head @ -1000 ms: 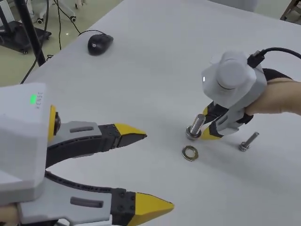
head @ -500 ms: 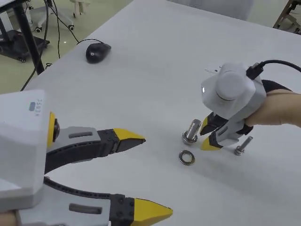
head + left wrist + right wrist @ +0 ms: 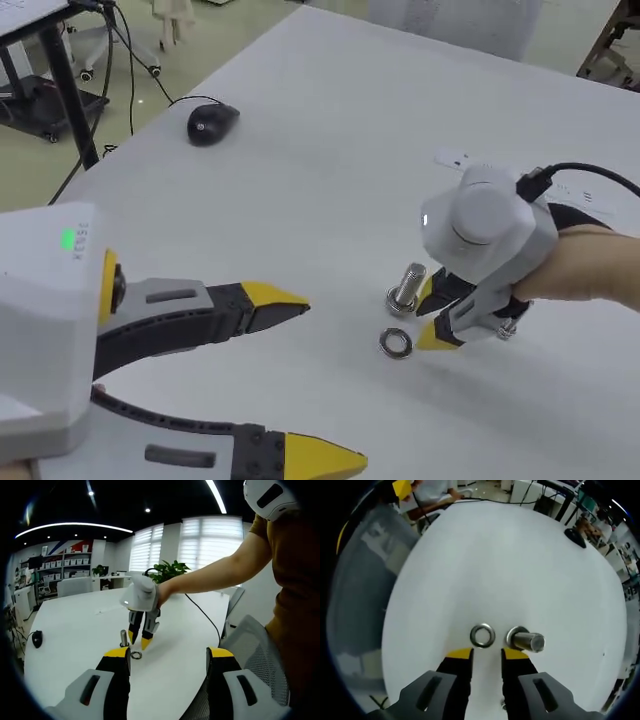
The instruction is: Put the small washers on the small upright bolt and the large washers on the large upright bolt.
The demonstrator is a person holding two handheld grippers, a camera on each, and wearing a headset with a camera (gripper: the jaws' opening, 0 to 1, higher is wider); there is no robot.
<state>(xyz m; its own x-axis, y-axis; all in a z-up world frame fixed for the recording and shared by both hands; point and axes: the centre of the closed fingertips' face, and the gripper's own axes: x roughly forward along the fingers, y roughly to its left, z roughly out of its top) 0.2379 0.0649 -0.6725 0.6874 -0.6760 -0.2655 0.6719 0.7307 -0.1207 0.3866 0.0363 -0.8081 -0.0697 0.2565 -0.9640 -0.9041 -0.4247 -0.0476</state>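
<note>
Left gripper (image 3: 320,380): held wide open, nothing gripped, well apart from the parts.
Right gripper (image 3: 430,318): jaws parted narrowly, nothing gripped; tips poised just beside the washer (image 3: 396,342).
Washer: laid flat on the white table (image 3: 300,200), just beside the large bolt (image 3: 408,285).
Large bolt: stood upright on its head.

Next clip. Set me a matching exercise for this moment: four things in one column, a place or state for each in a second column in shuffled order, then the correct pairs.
Things
1. large bolt
2. washer
3. mouse
4. left gripper

Places or states
A. jaws wide apart, nothing between them
B. standing upright on its head
C. near the edge of the table, well away from the bolt
D. lying flat right beside the large bolt

Pairs: 1-B, 2-D, 3-C, 4-A
</note>
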